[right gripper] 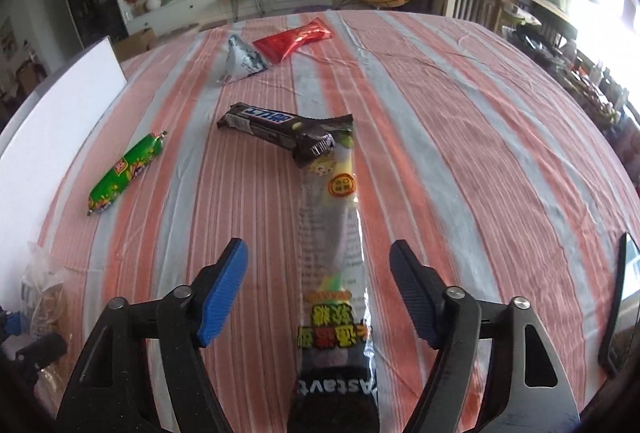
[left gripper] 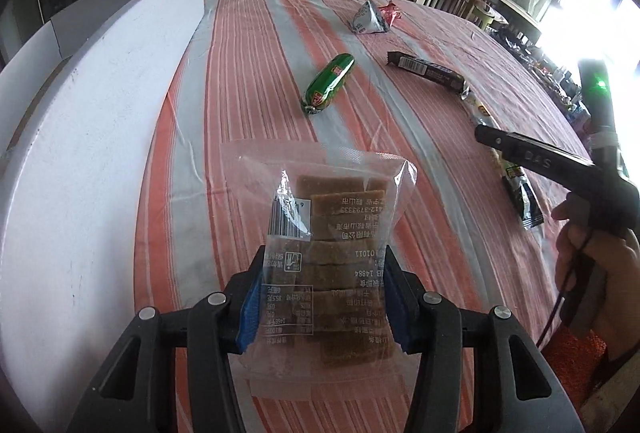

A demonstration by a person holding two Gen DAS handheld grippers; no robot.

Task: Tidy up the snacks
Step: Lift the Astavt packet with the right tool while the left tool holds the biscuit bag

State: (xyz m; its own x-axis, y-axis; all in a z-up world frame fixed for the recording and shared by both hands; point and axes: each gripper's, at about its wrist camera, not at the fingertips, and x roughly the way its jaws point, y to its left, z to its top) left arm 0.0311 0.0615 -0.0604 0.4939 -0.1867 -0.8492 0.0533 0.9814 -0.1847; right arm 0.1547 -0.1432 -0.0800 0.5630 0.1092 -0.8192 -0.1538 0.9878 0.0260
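My left gripper (left gripper: 320, 297) is shut on a clear bag of brown snack slices (left gripper: 332, 233), held above the striped tablecloth (left gripper: 248, 81). My right gripper (right gripper: 318, 289) is open, its blue pads on either side of a long stick snack packet (right gripper: 334, 245) lying on the cloth between them, not touching it. A dark Snickers bar (right gripper: 272, 129) lies across the packet's far end. A green sausage (right gripper: 126, 171) lies to the left. A silver triangular pack (right gripper: 242, 63) and a red wrapper (right gripper: 294, 39) lie farther back.
A white board (left gripper: 92, 137) stands along the table's left side. The right gripper and the hand holding it (left gripper: 592, 201) show at the right of the left wrist view. A TV stand, an orange chair and a cluttered side table lie beyond the table.
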